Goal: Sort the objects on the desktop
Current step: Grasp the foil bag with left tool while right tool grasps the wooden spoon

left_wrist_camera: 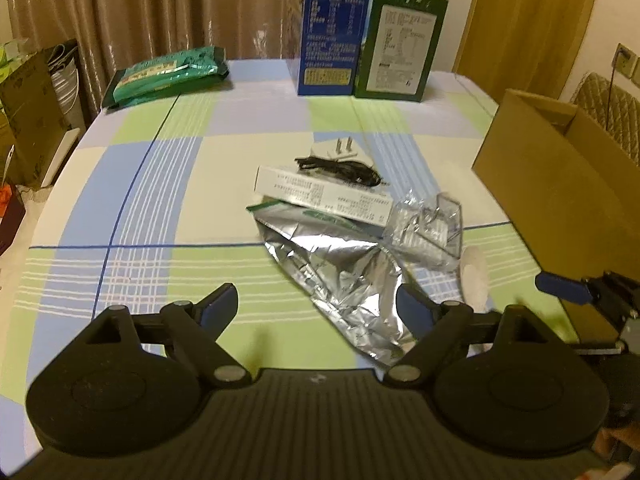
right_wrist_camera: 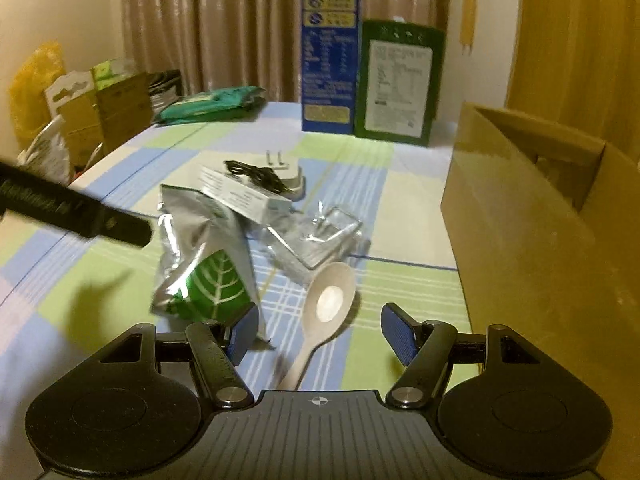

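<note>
- Left wrist view: the left gripper (left_wrist_camera: 316,308) hangs with its jaws spread wide and nothing between them, above the near edge of the checked tablecloth (left_wrist_camera: 160,184).
- Ahead of it a small pile lies unsorted: a crumpled foil pouch (left_wrist_camera: 340,272), a flat white carton (left_wrist_camera: 324,194) resting on the pouch's far end, a black cable (left_wrist_camera: 340,170) coiled on a white plug (left_wrist_camera: 340,150), and a clear plastic wrapper (left_wrist_camera: 428,232) beside them.
- The cardboard box (left_wrist_camera: 552,200) stands open at the right; what it holds cannot be seen, so I judge the sorting has hardly begun.
- Right wrist view: the right gripper (right_wrist_camera: 318,334) is also wide open and empty, with the handle of a pale spoon (right_wrist_camera: 324,308) lying between its fingers on the cloth, not gripped.
- The foil pouch (right_wrist_camera: 204,256), plastic wrapper (right_wrist_camera: 320,240), carton (right_wrist_camera: 240,196) and plug (right_wrist_camera: 288,176) lie just beyond; the box (right_wrist_camera: 532,240) is close on the right.
- The spoon looks the likeliest first pick; everything else remains.
</note>
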### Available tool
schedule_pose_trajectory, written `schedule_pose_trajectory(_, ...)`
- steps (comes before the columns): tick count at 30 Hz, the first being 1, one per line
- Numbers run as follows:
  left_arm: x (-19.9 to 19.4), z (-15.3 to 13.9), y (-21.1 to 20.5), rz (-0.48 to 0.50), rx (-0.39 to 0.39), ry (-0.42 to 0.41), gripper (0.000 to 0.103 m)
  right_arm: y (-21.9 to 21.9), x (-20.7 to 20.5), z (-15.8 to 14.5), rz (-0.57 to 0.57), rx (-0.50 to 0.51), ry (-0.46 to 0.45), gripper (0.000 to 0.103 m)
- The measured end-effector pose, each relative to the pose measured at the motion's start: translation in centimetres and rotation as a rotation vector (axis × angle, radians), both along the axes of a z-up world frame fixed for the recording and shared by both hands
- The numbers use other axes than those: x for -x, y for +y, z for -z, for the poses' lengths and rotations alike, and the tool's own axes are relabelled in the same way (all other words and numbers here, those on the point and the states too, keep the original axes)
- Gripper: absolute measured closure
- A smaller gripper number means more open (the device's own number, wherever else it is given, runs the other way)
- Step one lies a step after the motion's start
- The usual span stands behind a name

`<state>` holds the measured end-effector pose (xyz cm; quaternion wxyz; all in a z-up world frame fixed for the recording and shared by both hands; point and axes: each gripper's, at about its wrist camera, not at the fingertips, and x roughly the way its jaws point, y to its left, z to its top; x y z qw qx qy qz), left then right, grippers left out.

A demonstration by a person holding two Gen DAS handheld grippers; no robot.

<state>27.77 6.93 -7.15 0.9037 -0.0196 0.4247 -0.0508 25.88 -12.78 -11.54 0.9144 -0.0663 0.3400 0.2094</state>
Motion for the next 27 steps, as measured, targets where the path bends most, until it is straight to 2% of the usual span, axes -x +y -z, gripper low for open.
schedule_pose_trajectory(4,-0.6,0.7,0.2,-0.008,0.011,0.018,0.020,0.2,-1.2,0.8,0.013,-0.005,0.021,0.038)
schedule_pose_trajectory(8,-1.4,1.1,0.2,-0.008,0.005,0.018,0.019,0.5,-2.0,1.8,0.010,0.007,0.039,0.043)
schedule_pose_trajectory(13,-2.5,2.7,0.3,-0.013,0.045,0.053,0.019,1.0,-2.8,2.7,0.010,0.019,0.047,0.047)
schedule_pose_trajectory(16,-3.1,3.1,-0.2,-0.006,0.065,0.053,0.017,1.4,-3.0,2.7,-0.004,0.031,0.039,0.053)
schedule_pose_trajectory(20,-4.0,3.4,-0.3,-0.008,0.123,0.063,0.016,1.3,-2.9,2.7,-0.007,0.047,0.020,0.068)
schedule_pose_trajectory(27,-4.7,3.9,-0.2,-0.047,0.255,0.104,0.016,0.6,-3.1,2.6,0.005,0.038,0.022,0.072)
